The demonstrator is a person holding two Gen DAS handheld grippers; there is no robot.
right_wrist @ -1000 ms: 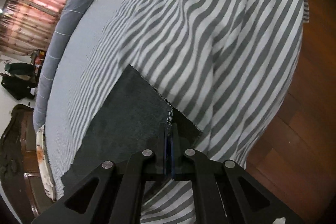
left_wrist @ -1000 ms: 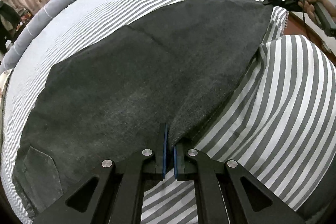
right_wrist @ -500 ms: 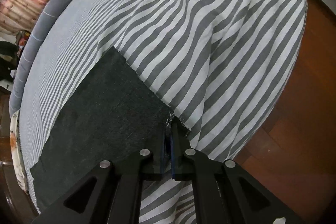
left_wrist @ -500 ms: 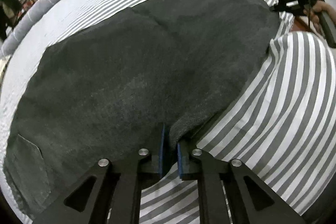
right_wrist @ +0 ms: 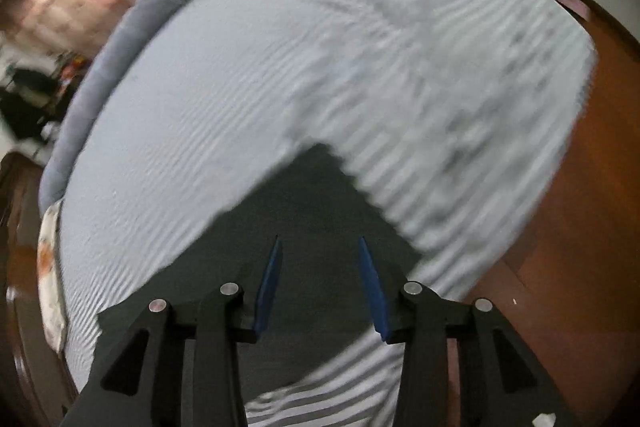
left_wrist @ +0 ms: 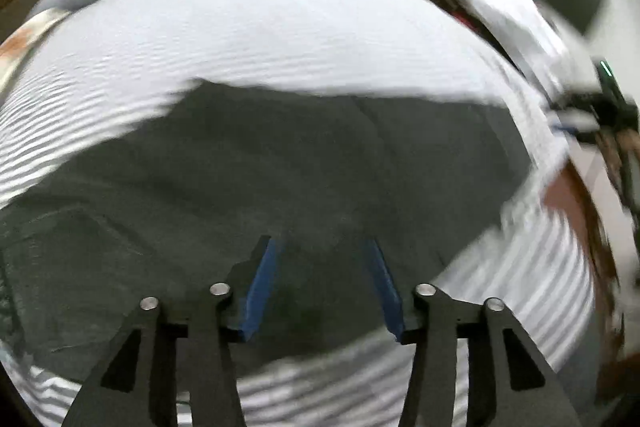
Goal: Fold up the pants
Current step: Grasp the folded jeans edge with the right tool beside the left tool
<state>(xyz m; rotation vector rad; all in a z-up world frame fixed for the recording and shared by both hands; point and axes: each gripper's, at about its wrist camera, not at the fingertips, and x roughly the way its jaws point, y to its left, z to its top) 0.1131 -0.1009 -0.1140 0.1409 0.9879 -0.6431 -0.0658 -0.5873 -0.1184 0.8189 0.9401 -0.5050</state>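
pants (left_wrist: pixel 280 167) flat on bed (left_wrist: pixel 280 39) | left hand-held gripper (left_wrist: pixel 320 247) just opened (empty)

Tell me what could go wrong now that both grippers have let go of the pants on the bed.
1. The dark grey pants lie near the edge of the striped bedsheet, so a tug could slide them toward the wooden floor.
2. Both the left gripper and right gripper have just been opening, with nothing gripped; the fold could shift.
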